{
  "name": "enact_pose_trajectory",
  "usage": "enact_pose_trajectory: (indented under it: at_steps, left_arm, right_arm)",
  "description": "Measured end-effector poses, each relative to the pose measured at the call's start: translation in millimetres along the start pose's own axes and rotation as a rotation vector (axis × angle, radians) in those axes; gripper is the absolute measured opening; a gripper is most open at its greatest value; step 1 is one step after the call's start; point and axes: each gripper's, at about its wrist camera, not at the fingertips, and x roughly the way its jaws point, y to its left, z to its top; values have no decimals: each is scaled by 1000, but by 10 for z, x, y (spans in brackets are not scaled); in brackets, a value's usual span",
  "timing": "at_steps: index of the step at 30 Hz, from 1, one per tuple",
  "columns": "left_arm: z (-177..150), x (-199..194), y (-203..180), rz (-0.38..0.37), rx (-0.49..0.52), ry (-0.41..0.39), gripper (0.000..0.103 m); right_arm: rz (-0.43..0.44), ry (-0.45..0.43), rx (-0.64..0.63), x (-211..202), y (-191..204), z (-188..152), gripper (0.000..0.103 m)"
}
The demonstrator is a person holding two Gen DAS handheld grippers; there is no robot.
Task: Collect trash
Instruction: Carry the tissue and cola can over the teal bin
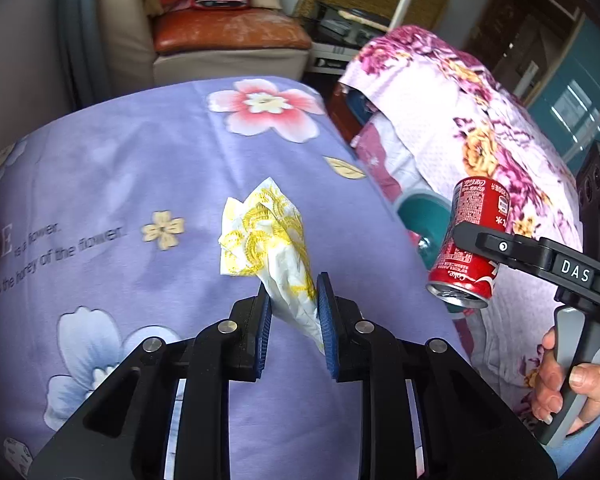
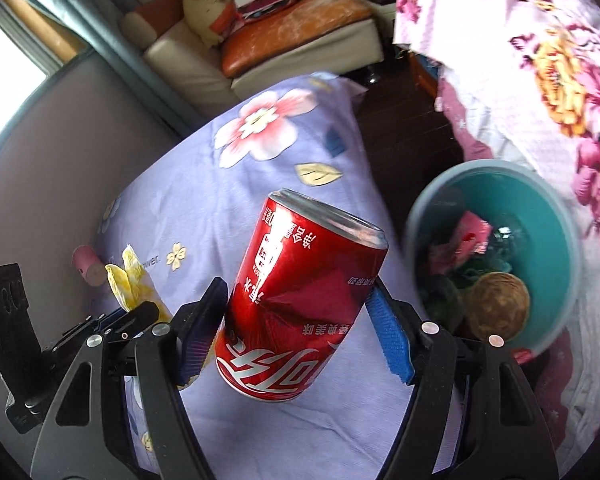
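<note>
Right gripper [image 2: 296, 322] clamps dented can [image 2: 300, 300]; left gripper [image 1: 294, 312] pinches napkin [image 1: 268, 236]; bin [image 2: 428, 208] right of the can, rim strike risks a spill

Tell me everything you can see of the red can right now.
The red can is a dented metal cola can with white lettering, silver rims and an opened end. It is clamped across its middle in the right tool, tilted, lifted clear of the purple flowered bedsheet, near the teal bin.
</note>
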Motion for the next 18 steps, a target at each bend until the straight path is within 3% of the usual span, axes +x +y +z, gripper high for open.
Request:
enact_pose_trajectory:
  at_steps: [10,18]
  left_arm:
    - [128,311,-903,-55,107,29,23]
    - [242,551,-1470,-81,183,51,23]
  right_arm:
    - [-36,-124,122,-475,-834,1,67]
    - [-80,-167,199,-715,-1371,8,67]
